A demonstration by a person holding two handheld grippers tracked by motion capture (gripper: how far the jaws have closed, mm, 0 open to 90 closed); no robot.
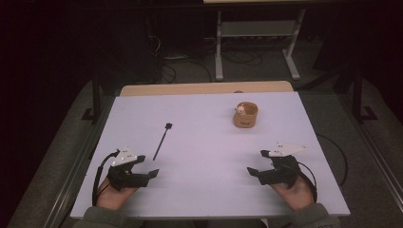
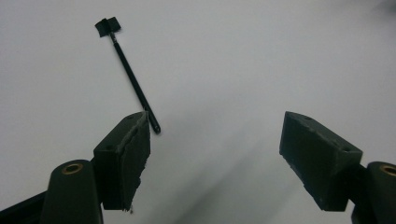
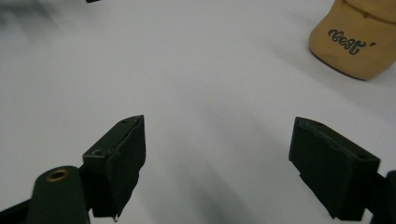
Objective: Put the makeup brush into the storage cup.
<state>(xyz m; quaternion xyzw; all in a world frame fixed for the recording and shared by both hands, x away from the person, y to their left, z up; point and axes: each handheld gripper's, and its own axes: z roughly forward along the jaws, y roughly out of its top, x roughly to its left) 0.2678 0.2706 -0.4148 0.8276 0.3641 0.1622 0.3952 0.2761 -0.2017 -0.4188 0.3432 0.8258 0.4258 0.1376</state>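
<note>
A thin black rod [image 1: 161, 142] with a small flat black head lies on the white table [image 1: 204, 128], left of centre. Its near end [image 2: 154, 126] lies just beside my left gripper's left jaw. My left gripper [image 1: 148, 167] rests open near the front left edge, nothing between its jaws [image 2: 215, 158]. A tan cup [image 1: 245, 115] with black script lettering stands at the back right, something small and pale inside it. My right gripper [image 1: 257, 163] rests open near the front right, with the cup [image 3: 359, 37] ahead to its right. Its jaws [image 3: 217, 163] hold nothing.
A wooden strip [image 1: 204, 88] runs along the table's far edge. Beyond it stand the legs of a metal frame [image 1: 256, 42] on a dark floor with cables. Metal rails run along both sides of the table.
</note>
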